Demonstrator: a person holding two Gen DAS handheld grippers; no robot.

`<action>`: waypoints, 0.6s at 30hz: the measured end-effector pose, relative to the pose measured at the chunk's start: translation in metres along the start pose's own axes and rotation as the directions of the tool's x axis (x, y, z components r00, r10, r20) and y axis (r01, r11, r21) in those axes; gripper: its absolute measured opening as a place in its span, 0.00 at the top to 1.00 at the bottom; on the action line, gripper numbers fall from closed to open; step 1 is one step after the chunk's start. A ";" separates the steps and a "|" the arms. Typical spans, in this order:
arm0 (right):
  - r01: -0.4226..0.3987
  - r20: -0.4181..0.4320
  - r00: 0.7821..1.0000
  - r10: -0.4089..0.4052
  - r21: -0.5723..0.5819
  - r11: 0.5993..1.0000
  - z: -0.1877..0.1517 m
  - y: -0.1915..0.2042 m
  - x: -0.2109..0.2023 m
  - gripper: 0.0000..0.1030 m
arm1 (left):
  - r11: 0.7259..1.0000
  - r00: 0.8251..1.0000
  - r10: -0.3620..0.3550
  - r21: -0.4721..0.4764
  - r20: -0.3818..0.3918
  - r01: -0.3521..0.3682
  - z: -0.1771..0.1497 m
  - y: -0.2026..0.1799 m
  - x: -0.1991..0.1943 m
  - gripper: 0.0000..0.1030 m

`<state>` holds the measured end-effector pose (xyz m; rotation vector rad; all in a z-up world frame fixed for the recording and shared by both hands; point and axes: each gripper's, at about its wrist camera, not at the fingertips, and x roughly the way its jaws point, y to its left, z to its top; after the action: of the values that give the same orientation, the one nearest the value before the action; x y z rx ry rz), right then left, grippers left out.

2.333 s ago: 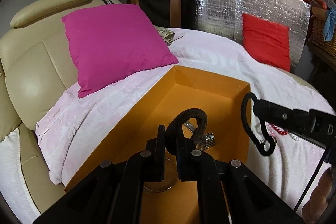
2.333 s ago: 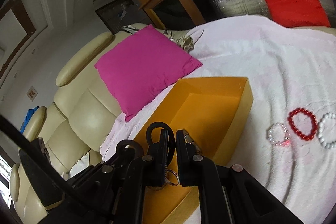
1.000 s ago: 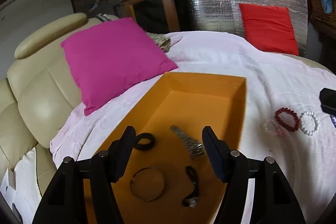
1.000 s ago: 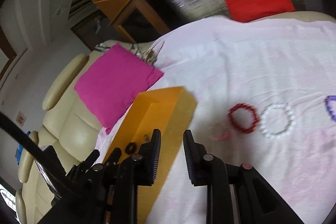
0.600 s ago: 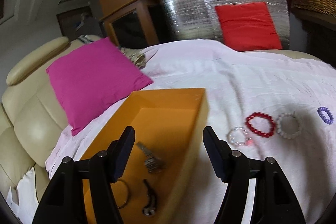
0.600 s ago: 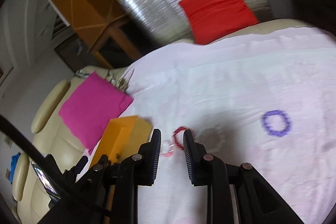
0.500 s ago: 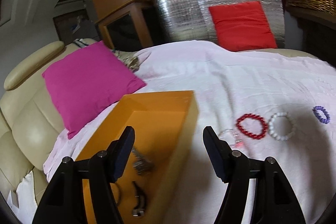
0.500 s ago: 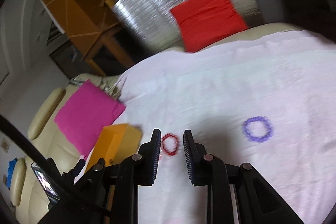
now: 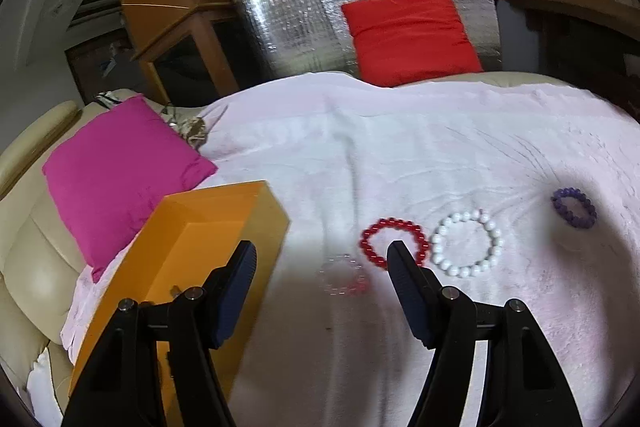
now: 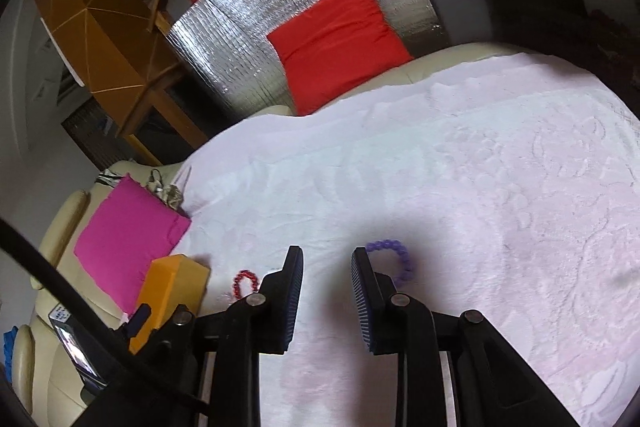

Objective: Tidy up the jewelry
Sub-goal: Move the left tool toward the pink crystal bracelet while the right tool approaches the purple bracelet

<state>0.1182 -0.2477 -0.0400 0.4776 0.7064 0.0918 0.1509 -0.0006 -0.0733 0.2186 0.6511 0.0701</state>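
Partly done: some pieces inside orange box [image 9: 208,239], red bracelet [image 9: 394,241], white bracelet [image 9: 466,243], purple bracelet [image 10: 394,259] and a clear bracelet [image 9: 344,275] lying beside box on blanket [image 9: 400,147], left gripper [image 9: 320,257] fingers spread wide and empty, right gripper [image 10: 326,267] fingers just opening, nothing gripped.

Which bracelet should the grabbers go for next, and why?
Probably the left gripper should dip onto the clear bracelet: it lies between the open jaws, nearest the orange box. The right gripper, empty, sits beside the purple bracelet.

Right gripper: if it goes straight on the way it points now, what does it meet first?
Probably the purple bead bracelet, lying just past the right gripper, off its right fingertip rather than centred in the empty, open gap. Dead centre, it would meet the white-pink blanket. Depth is unclear.
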 end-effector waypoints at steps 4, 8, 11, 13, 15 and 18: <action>0.022 -0.014 1.000 -0.022 0.004 1.000 0.001 -0.012 0.003 0.73 | 1.000 1.000 -0.010 0.021 -0.013 0.011 0.000 -0.012 0.004 0.33; 0.047 -0.029 0.998 -0.047 0.003 0.999 0.003 -0.023 0.005 0.73 | 0.999 0.998 -0.036 0.026 -0.048 0.038 -0.002 -0.018 0.009 0.33; 0.065 -0.038 0.997 -0.065 0.012 0.998 0.005 -0.032 0.006 0.73 | 0.997 0.994 -0.066 0.038 -0.084 0.070 -0.005 -0.021 0.016 0.33; 0.078 -0.048 0.996 -0.077 0.021 0.997 0.006 -0.037 0.008 0.73 | 0.993 0.986 -0.110 0.026 -0.122 0.114 -0.009 -0.018 0.022 0.33; 0.092 -0.060 0.994 -0.091 0.028 0.995 0.007 -0.042 0.011 0.73 | 0.989 0.980 -0.141 0.021 -0.143 0.145 -0.012 -0.015 0.025 0.33; 0.115 -0.104 0.989 -0.109 0.053 0.992 0.006 -0.049 0.023 0.73 | 0.979 0.965 -0.201 -0.004 -0.170 0.203 -0.019 -0.006 0.030 0.33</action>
<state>0.1358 -0.2879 -0.0717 0.4911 0.8359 -0.0105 0.1635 0.0005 -0.1071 0.1591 0.8408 -0.1136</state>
